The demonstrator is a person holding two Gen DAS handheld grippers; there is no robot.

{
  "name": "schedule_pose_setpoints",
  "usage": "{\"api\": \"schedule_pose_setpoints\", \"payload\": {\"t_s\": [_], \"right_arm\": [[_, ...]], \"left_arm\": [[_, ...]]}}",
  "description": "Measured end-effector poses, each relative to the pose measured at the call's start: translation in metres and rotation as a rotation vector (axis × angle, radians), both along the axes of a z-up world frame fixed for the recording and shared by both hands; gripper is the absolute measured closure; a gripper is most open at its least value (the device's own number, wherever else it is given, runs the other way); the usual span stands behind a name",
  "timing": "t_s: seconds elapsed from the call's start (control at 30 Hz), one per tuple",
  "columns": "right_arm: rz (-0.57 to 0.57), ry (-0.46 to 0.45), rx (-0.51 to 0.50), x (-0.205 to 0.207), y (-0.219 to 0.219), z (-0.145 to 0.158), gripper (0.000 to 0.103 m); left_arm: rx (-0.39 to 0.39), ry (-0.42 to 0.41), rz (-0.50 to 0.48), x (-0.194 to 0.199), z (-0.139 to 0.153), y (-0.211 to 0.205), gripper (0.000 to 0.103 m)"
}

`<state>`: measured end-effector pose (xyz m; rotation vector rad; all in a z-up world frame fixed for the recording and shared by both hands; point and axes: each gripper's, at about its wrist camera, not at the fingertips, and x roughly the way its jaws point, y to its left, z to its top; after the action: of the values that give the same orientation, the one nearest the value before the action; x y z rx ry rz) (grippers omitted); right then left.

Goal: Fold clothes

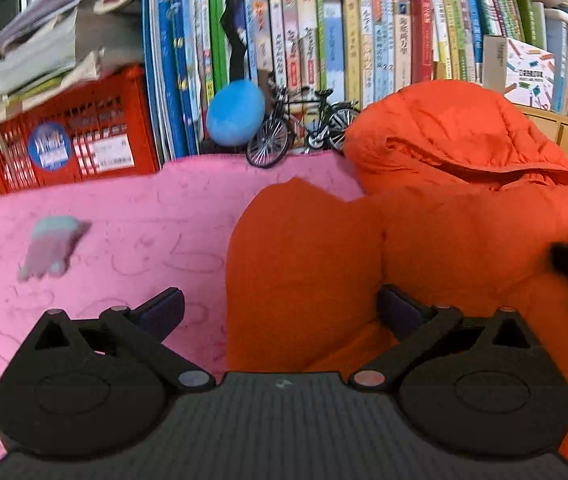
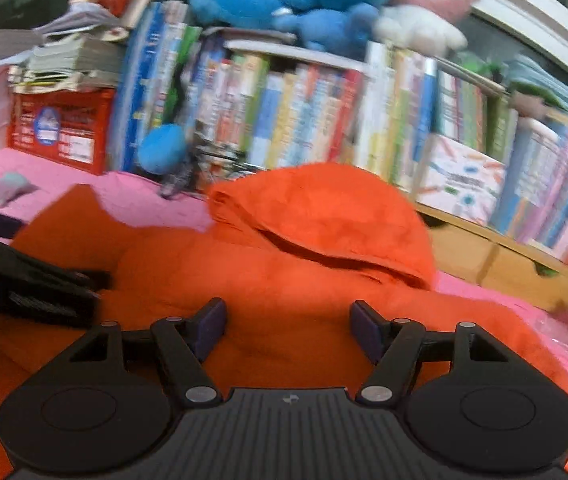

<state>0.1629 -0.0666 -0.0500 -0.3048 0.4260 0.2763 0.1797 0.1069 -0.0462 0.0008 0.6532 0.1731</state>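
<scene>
Across the pink patterned bedspread (image 1: 124,208) lies the puffy orange hooded jacket (image 1: 463,232), hood end toward the bookshelf, its hood (image 2: 323,216) humped up and open-mouthed. On my left side, a flat orange panel (image 1: 299,272), maybe a sleeve or a turned-in side, lies beside the body with a seam between them. I judge the jacket partly gathered, not yet a neat packet; whether I am mid-fold or smoothing a finished fold, these views do not settle. Any next move would call for a firm pinch on thick, springy fabric that will puff back.

My left gripper (image 1: 280,312) has its jaws wide apart, straddling that panel's left edge, one finger over bedspread, the other over orange; it holds nothing. My right gripper (image 2: 287,332) is likewise spread wide above the jacket's body, gripping nothing; whether the pads touch the cloth I cannot tell.

Beyond stand a red plastic crate (image 1: 72,136), a small model bicycle (image 1: 299,128) and crowded bookshelves (image 1: 363,40).
</scene>
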Motion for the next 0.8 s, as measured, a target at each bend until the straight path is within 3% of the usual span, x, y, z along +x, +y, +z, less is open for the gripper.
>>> {"api": "schedule_pose_setpoints", "payload": {"t_s": [0.27, 0.3, 0.37, 0.43, 0.5, 0.6, 0.7, 0.8], "right_arm": [[-0.265, -0.017, -0.011, 0.007, -0.092, -0.005, 0.034], [-0.298, -0.006, -0.003, 0.009, -0.103, -0.009, 0.030], [-0.327, 0.058, 0.077, 0.014, -0.128, -0.017, 0.025], [-0.318, 0.080, 0.178, 0.011, -0.144, -0.011, 0.029], [-0.310, 0.044, 0.292, -0.002, -0.163, 0.000, 0.029], [-0.391, -0.019, 0.381, -0.015, -0.198, 0.012, 0.029], [-0.557, -0.050, 0.274, -0.014, -0.226, 0.009, 0.033], [-0.607, 0.018, 0.167, -0.003, -0.234, -0.008, 0.039]], "left_arm": [[-0.021, 0.009, 0.003, 0.001, 0.001, 0.003, 0.000], [-0.030, 0.003, 0.006, 0.000, 0.001, 0.005, 0.000], [-0.049, -0.009, 0.012, -0.002, 0.002, 0.008, 0.000], [-0.068, -0.021, 0.018, -0.004, 0.003, 0.012, 0.000], [-0.091, -0.039, 0.026, -0.006, 0.005, 0.016, 0.000], [-0.163, -0.165, 0.036, -0.026, 0.012, 0.026, 0.000], [-0.206, -0.311, 0.028, -0.046, 0.017, 0.027, 0.000], [-0.189, -0.311, 0.027, -0.044, 0.017, 0.023, 0.000]]}}
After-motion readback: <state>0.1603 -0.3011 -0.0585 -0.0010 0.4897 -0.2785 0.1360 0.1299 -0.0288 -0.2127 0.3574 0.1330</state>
